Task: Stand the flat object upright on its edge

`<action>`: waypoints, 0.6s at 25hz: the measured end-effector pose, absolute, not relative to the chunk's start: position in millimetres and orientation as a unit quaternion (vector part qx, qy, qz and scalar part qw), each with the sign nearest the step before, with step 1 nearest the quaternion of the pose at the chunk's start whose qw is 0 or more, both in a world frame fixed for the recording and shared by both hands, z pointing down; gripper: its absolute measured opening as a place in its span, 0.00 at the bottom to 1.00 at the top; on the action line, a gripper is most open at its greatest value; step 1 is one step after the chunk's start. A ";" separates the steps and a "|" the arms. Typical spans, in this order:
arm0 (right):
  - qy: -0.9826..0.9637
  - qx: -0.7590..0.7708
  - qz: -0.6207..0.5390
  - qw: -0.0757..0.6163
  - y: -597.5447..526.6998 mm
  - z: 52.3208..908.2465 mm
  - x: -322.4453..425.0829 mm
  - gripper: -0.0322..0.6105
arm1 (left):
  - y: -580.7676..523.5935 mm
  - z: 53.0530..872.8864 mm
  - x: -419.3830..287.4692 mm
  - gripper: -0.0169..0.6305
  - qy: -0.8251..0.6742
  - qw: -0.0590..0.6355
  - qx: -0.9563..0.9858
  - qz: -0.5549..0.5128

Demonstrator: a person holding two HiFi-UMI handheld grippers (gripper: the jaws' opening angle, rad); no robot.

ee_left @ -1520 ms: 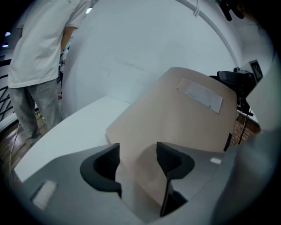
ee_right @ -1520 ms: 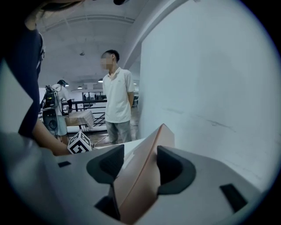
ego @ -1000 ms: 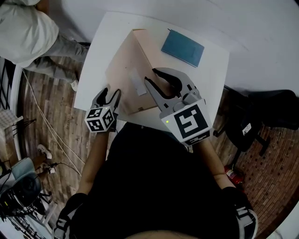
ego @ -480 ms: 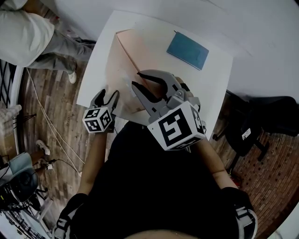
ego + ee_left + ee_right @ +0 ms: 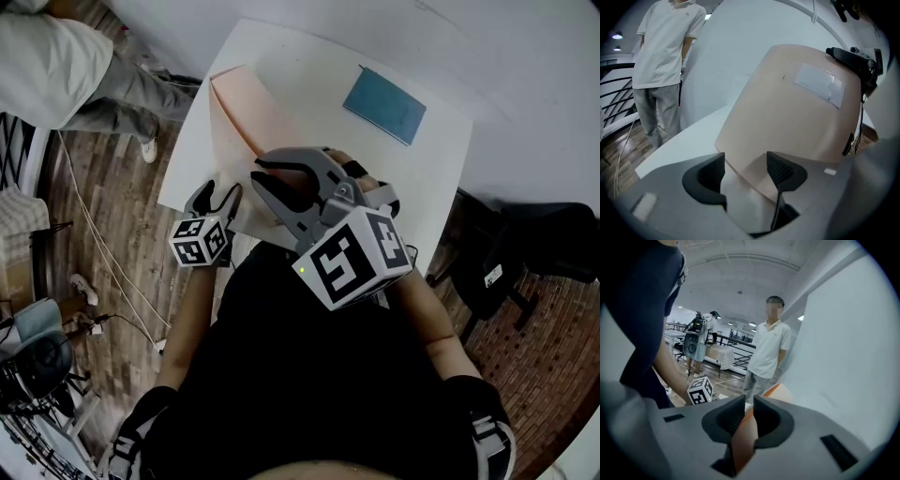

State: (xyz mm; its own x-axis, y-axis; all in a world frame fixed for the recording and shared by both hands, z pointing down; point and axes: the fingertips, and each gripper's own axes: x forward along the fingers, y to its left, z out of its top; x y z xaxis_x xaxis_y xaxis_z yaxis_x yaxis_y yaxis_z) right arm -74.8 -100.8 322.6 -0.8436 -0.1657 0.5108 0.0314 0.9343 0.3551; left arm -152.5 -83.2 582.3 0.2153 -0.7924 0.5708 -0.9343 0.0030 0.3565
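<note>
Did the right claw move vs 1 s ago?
Yes. The right claw has shifted left, away from the blue notebook; its jaws are closing on the pink board edge.

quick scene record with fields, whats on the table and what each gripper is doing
surface: white tabletop
task object: pale pink flat board, tilted up off the tabletop
right gripper: jaws closing on the board's edge
left gripper: jaws apart, board's lower edge between them, not pinched
other: blue flat notebook, lying flat, apart from the board
</note>
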 end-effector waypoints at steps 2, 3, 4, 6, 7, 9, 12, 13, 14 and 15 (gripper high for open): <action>-0.942 0.008 -0.192 0.275 -96.1 322.3 -78.8 0.15 | -81.9 582.5 -154.4 0.44 -0.619 0.345 0.698 0.104; -0.941 -0.002 -0.198 0.274 -94.2 322.3 -80.2 0.15 | -81.1 582.6 -155.0 0.44 -0.619 0.345 0.698 0.106; -0.940 -0.011 -0.204 0.274 -92.7 322.3 -80.7 0.15 | -80.2 582.7 -155.2 0.44 -0.618 0.344 0.699 0.108; -0.938 -0.022 -0.211 0.274 -90.8 322.3 -80.2 0.15 | -78.2 582.5 -155.6 0.45 -0.612 0.342 0.704 0.115; -0.938 -0.026 -0.213 0.273 -90.6 322.3 -79.9 0.15 | -77.4 581.2 -156.8 0.47 -0.606 0.339 0.710 0.115; -0.937 -0.026 -0.216 0.273 -91.7 323.1 -80.1 0.15 | -78.7 571.9 -163.2 0.51 -0.589 0.329 0.731 0.103; -0.932 -0.021 -0.232 0.277 -96.0 326.4 -82.3 0.15 | -89.7 542.8 -182.0 0.53 -0.559 0.279 0.776 0.089; -0.933 -0.023 -0.232 0.275 -96.6 327.0 -83.5 0.14 | -94.8 534.6 -185.4 0.55 -0.543 0.254 0.793 0.103; -0.936 -0.026 -0.225 0.269 -96.4 327.0 -84.7 0.14 | -99.9 529.9 -185.5 0.55 -0.525 0.231 0.810 0.121; -0.939 -0.030 -0.217 0.263 -95.9 326.6 -85.7 0.14 | -104.6 528.3 -183.9 0.55 -0.507 0.216 0.824 0.133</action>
